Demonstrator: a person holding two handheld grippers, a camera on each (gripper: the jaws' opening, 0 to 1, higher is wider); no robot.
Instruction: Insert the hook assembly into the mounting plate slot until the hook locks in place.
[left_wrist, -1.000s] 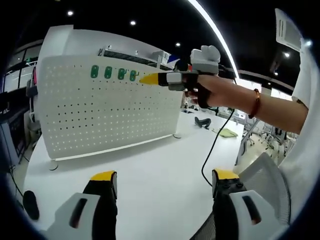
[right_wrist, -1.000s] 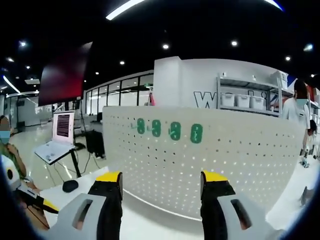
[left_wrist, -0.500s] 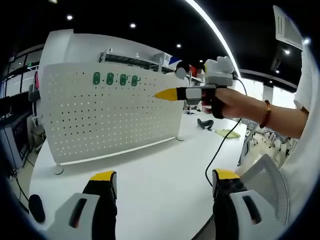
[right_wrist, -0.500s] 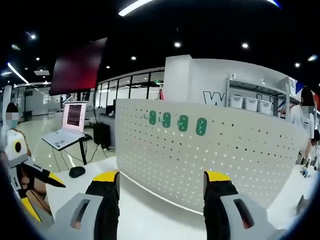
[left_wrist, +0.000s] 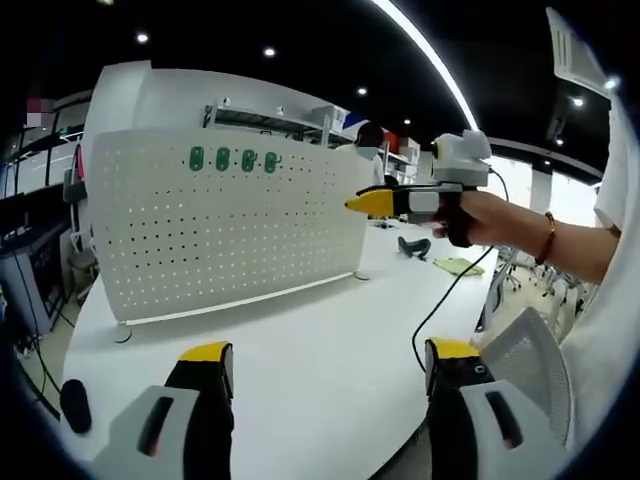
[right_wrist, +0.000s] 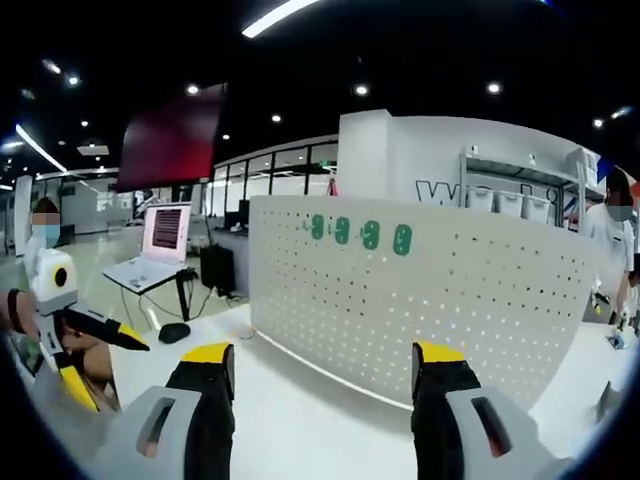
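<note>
White table (left_wrist: 300, 330): pegboard (left_wrist: 220, 225) w/ 4 green hooks (left_wrist: 233, 160); both tongs (left_wrist: 320, 375) (right_wrist: 322, 375) apart, empty.

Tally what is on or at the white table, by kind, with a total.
Green hooks on the pegboard: 4
White pegboard: 1
Black mouse: 1
Grippers, left gripper and right gripper: 2
Total: 8

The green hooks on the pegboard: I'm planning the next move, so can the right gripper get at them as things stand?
Probably yes: the right gripper faces the green hooks on the pegboard with open, empty jaws and nothing between, though it stands well back.
</note>
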